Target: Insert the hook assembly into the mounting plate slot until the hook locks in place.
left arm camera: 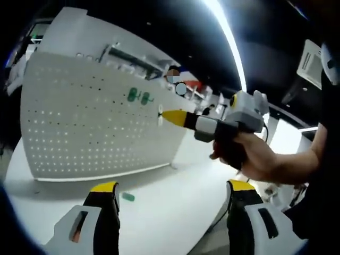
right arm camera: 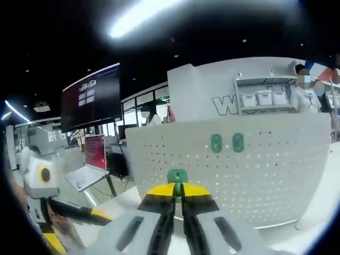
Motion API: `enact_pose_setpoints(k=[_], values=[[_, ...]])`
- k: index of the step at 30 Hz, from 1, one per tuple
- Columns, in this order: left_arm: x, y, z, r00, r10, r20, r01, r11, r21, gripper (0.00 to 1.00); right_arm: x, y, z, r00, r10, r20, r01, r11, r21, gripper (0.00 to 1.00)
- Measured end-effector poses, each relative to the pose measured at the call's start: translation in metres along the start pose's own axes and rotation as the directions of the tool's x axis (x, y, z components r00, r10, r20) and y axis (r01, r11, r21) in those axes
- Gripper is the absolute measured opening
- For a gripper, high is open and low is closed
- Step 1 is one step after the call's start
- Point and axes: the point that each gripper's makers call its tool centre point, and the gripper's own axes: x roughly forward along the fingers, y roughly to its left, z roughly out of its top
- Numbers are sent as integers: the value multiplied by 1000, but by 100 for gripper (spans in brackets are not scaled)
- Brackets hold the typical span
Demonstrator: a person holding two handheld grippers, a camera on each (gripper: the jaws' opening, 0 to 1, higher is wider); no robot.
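One white pegboard (left arm camera: 101,122); two green hooks (right arm camera: 227,142) mounted on it; one green hook (right arm camera: 177,176) gripped; one green hook (left arm camera: 128,197) on the white table (left arm camera: 170,212).

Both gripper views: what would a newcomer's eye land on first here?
First the white pegboard standing upright on the table, with two green hooks already on it. Next the right gripper, jaws shut on another green hook and pointing at the board. The left gripper is open, with a small green piece lying on the table between its jaws.
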Motion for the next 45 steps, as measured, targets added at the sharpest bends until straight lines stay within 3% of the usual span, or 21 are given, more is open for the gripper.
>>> enact_pose_setpoints(k=[15, 30, 45], values=[[-1, 8, 1, 1000, 26, 14, -25, 1000, -18, 93, 21, -60, 16, 989, -132, 65, 134, 991, -30, 0], [-7, 19, -3, 998, 56, 6, -55, 998, -42, 92, 36, -124, 37, 956, -262, 135, 262, 965, 14, 1], [-5, 25, -4, 998, 63, -7, -64, 997, -50, 90, 56, -151, 45, 938, -304, 167, 309, 951, -4, 1]])
